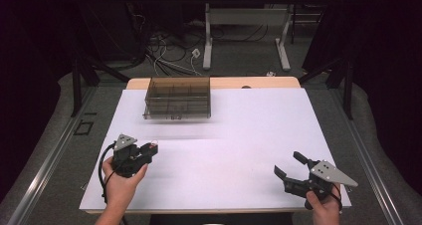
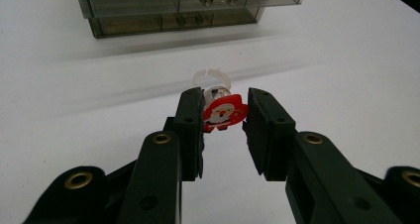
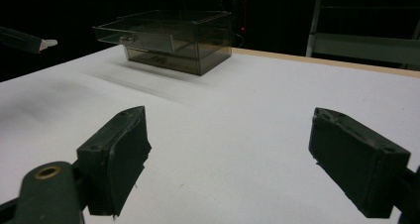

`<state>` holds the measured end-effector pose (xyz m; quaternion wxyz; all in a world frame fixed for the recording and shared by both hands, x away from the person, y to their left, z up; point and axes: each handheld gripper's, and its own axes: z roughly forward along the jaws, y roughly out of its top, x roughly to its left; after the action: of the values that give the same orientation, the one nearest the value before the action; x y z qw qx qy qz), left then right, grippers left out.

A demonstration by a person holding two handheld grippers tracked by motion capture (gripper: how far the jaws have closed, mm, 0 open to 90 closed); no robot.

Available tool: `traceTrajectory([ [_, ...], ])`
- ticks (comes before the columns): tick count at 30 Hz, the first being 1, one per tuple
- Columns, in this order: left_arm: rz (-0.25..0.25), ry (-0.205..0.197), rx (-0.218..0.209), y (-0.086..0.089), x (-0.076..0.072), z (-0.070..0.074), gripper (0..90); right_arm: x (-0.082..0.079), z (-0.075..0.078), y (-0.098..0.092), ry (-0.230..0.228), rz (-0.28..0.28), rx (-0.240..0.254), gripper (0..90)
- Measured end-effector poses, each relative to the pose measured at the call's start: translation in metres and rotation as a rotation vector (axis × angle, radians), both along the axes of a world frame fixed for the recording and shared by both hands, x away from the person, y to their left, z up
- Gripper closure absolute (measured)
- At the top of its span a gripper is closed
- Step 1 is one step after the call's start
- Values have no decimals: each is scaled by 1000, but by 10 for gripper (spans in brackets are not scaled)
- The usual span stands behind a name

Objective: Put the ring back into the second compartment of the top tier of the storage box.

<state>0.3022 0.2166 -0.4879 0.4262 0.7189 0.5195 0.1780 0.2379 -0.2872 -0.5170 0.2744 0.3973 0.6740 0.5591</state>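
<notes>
A small plastic ring with a red-and-white Santa figure and a clear band sits between the jaws of my left gripper, which is shut on it just above the white table. From above, the left gripper is at the table's front left with the ring at its tip. A smoky see-through drawer box stands at the back, ahead of the left gripper. At the front right, my right gripper is open wide with nothing between its jaws.
The white table sheet has a wooden edge at the back. The drawer box has small clear handles on its drawers and also appears in the right gripper view. Cables and table legs lie on the floor beyond.
</notes>
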Motion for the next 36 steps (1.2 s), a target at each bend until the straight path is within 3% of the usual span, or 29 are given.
traceTrajectory([
  [16, -6, -34, -13, -3, 11, 17, 683, 0, -1, -1, -5, -2, -2, 149],
  [30, -23, -35, -6, -13, 29, 30, 683, 0, -1, -1, -8, -4, -4, 149],
  [36, -22, -24, -30, -13, 38, 37, 683, 0, -1, 0, -3, -2, -2, 149],
])
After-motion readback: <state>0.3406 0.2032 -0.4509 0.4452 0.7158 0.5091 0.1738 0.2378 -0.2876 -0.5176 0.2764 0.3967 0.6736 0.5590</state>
